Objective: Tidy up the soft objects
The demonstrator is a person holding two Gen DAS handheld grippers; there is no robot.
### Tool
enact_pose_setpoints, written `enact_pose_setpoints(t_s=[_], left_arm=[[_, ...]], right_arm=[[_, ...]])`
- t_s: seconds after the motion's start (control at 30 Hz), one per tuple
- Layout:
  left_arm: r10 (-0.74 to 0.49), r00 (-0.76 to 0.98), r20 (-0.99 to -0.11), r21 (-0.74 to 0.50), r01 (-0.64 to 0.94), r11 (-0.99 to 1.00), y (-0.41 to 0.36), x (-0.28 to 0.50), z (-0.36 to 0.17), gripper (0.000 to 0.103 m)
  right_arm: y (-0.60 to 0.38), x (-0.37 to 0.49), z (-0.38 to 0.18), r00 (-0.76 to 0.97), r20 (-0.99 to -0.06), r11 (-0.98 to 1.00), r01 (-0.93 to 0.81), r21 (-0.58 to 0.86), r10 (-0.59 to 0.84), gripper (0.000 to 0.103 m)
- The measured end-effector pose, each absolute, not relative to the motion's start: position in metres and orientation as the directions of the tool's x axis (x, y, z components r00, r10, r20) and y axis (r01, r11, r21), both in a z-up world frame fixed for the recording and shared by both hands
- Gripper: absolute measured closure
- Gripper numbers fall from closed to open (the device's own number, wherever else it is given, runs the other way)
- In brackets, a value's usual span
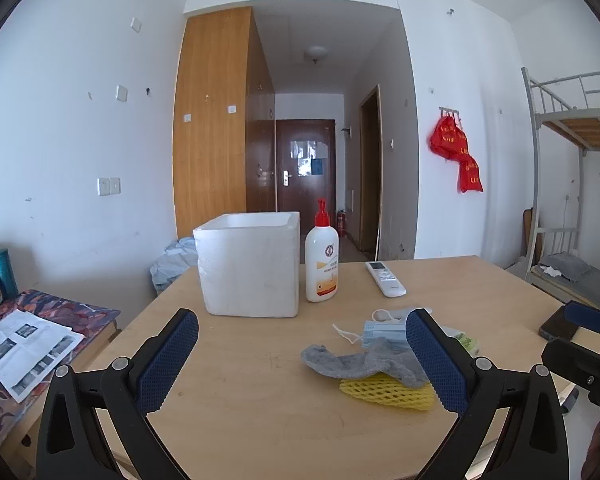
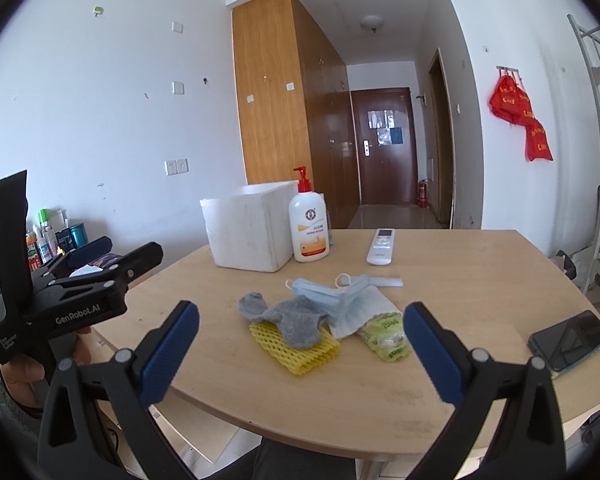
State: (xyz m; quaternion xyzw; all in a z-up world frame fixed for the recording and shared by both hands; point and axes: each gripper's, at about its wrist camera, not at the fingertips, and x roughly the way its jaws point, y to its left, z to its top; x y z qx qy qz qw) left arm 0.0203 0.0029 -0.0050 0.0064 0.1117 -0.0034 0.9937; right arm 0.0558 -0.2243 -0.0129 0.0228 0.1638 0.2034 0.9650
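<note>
Left gripper (image 1: 302, 354) and right gripper (image 2: 301, 344) both hang released, holding nothing, above the table (image 2: 460, 280). One pile lies between them: grey cloth (image 2: 298, 318) over yellow foam net (image 2: 296, 350), blue masks (image 2: 332, 294), one green packet (image 2: 386, 336). Only the right view shows the phone (image 2: 570, 340) whole. The white foam box's (image 1: 250, 266) inside cannot be seen

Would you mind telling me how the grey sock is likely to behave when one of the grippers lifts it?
The grey sock lies limp and creased, so it will probably droop from a single pinch. It looks light, and its fuzzy knit should grip well. It rests partly on the yellow foam net and touches the masks, so these might shift or snag as it lifts.
</note>
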Motion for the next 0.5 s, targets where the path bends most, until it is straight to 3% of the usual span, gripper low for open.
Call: enact_pose_setpoints(t_s=[0.5], left_arm=[[0.005, 0.958, -0.286, 0.005, -0.004, 1.000, 0.004, 0.067, -0.010, 0.000]], right_arm=[[-0.228, 0.101, -0.016, 0.836, -0.368, 0.914, -0.379, 0.147, 0.406, 0.000]])
